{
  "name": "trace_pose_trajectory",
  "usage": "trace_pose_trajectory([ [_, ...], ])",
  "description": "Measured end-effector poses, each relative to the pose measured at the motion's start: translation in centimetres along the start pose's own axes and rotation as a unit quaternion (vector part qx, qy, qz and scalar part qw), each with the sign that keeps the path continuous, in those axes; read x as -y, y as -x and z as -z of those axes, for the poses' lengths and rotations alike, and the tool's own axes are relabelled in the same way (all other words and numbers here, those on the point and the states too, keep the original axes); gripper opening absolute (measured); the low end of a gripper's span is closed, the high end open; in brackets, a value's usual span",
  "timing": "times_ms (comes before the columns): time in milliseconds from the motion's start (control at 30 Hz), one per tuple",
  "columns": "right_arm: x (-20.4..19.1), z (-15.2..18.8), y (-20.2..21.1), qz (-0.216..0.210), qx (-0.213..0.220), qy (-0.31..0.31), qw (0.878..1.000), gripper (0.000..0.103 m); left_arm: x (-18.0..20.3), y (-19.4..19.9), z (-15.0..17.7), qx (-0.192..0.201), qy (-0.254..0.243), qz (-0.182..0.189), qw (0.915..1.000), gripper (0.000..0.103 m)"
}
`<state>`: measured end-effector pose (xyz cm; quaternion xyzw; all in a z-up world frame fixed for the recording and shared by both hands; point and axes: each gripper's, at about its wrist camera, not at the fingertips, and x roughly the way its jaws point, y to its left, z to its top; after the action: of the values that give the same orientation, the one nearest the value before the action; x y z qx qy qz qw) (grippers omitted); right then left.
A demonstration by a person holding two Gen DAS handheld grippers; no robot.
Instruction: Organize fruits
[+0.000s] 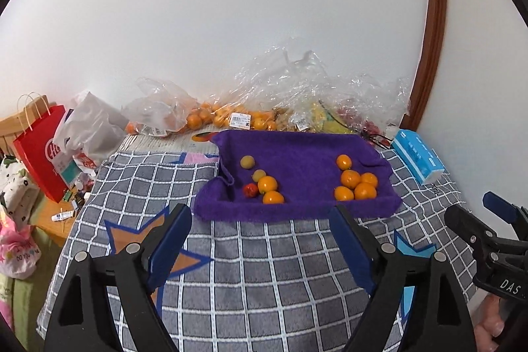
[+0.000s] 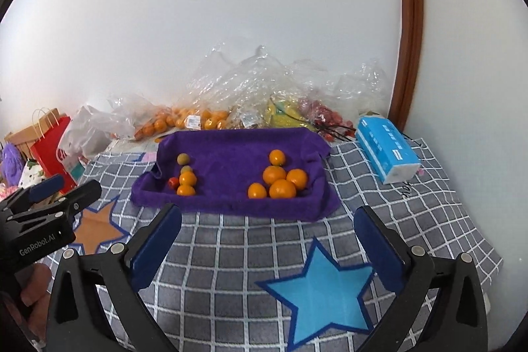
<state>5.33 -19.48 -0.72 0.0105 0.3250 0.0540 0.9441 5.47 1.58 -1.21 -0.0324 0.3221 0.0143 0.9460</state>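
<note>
A purple towel (image 1: 297, 154) (image 2: 237, 154) lies on the grey checked blanket. On its right side sits a cluster of several oranges (image 1: 354, 182) (image 2: 280, 180). On its left lie two oranges (image 1: 268, 184) (image 2: 187, 178), two small yellow-green fruits (image 1: 247, 161) (image 2: 183, 159) and a small red fruit (image 1: 250, 189) (image 2: 172, 182). My left gripper (image 1: 264, 213) hangs open over the blanket in front of the towel, holding nothing. My right gripper (image 2: 269, 215) is open too, wide and empty, short of the towel's front edge. Each gripper shows at the edge of the other's view.
Clear plastic bags (image 1: 297, 94) of oranges and other fruit line the white wall behind the towel. A blue tissue pack (image 1: 417, 159) (image 2: 386, 154) lies to the right. A red paper bag (image 1: 43, 150) and white bags stand at the left by a wooden table.
</note>
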Motion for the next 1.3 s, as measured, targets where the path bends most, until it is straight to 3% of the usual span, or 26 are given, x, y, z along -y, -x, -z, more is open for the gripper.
trace_pose_trajectory([
  [433, 0.4, 2.5, 0.8, 0.003, 0.003, -0.001, 1.0, 0.103, -0.2, 1.0, 2.7, 0.006, 0.006, -0.003, 1.0, 0.085],
  [1300, 0.2, 2.4, 1.6, 0.003, 0.012, 0.003, 1.0, 0.103, 0.0, 1.7, 2.7, 0.012, 0.0, -0.001, 0.9999, 0.085],
])
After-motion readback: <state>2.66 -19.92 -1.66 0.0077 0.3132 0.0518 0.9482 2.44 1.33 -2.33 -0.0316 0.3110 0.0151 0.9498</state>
